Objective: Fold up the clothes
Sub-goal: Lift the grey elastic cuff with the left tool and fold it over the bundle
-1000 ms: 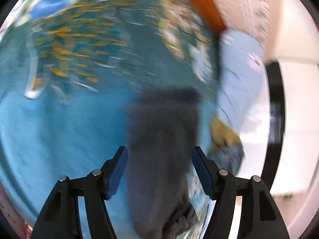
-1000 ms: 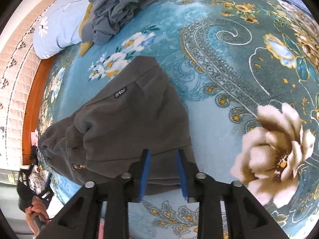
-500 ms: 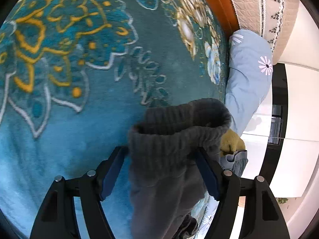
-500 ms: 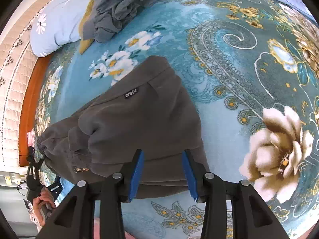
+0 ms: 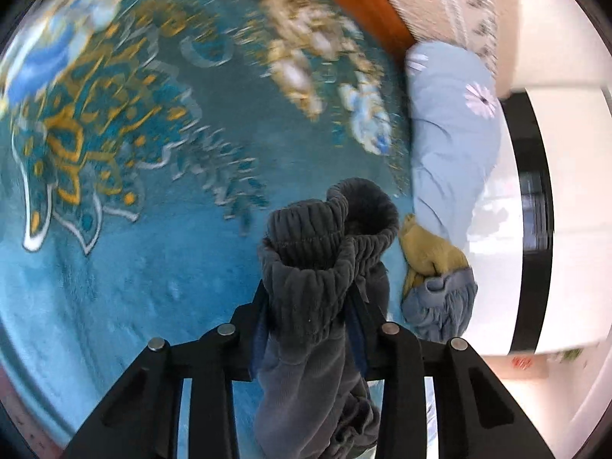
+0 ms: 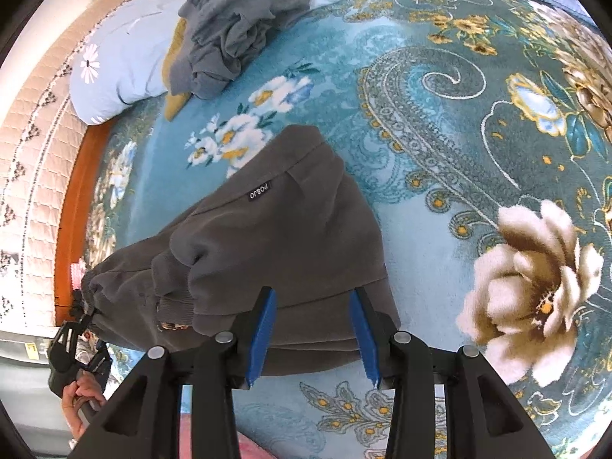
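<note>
I note a teal floral bedspread with a pale blue pillow upper right, my left gripper closing onto the ribbed cuffs of the grey trousers at centre frame, and my right gripper parted above their folded edge.

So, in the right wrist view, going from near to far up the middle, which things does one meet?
right gripper → dark grey sweatpants → white flower print on the blue blanket → crumpled grey garment
</note>
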The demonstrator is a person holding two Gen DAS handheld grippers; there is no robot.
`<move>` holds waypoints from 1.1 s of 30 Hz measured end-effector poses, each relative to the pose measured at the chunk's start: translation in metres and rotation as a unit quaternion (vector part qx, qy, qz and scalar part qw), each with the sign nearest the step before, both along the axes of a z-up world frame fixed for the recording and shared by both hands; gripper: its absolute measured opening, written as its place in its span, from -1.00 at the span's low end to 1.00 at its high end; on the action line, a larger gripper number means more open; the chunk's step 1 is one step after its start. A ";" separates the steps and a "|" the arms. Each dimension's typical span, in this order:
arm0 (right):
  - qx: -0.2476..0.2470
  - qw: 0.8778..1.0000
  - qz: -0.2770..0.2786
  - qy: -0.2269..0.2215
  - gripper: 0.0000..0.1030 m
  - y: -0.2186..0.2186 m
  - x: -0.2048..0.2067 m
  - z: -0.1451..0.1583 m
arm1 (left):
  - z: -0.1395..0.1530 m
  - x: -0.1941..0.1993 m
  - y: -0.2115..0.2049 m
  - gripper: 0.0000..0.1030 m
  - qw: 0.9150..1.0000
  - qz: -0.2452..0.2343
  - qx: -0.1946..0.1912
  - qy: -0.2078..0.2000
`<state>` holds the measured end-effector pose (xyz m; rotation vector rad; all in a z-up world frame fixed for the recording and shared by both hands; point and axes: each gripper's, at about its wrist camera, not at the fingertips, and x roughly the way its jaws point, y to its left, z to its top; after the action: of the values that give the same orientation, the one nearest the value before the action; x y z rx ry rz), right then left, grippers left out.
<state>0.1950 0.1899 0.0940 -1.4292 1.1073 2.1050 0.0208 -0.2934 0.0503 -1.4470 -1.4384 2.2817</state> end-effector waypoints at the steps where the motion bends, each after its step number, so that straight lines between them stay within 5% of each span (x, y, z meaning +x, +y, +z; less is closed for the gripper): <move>1: -0.002 1.000 0.000 0.003 -0.15 0.001 0.002 0.000 | 0.012 0.001 0.005 -0.28 1.000 -0.013 -0.013 0.009; 6: -0.018 1.000 -0.011 0.017 -0.15 0.009 0.014 -0.003 | 0.066 0.008 0.040 -0.28 0.995 -0.063 -0.066 0.045; 11: -0.028 0.999 -0.021 0.025 -0.15 0.022 0.025 -0.007 | 0.117 0.021 0.106 -0.28 0.975 -0.128 -0.151 0.100; 20: -0.041 0.998 -0.040 0.040 -0.15 0.045 0.045 -0.011 | 0.157 0.069 0.242 -0.29 0.917 -0.222 -0.285 0.166; 29: -0.064 0.996 -0.060 0.033 -0.15 0.058 0.066 -0.027 | 0.129 0.109 0.333 -0.29 0.866 -0.302 -0.367 0.154; 33: -0.070 0.995 -0.066 0.029 -0.15 0.061 0.073 -0.032 | 0.109 0.130 0.373 -0.29 0.828 -0.348 -0.412 0.154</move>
<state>0.2679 0.2513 0.0622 -1.3219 1.3562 2.0241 0.1505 0.0797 0.1596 -1.2958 0.2532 2.4689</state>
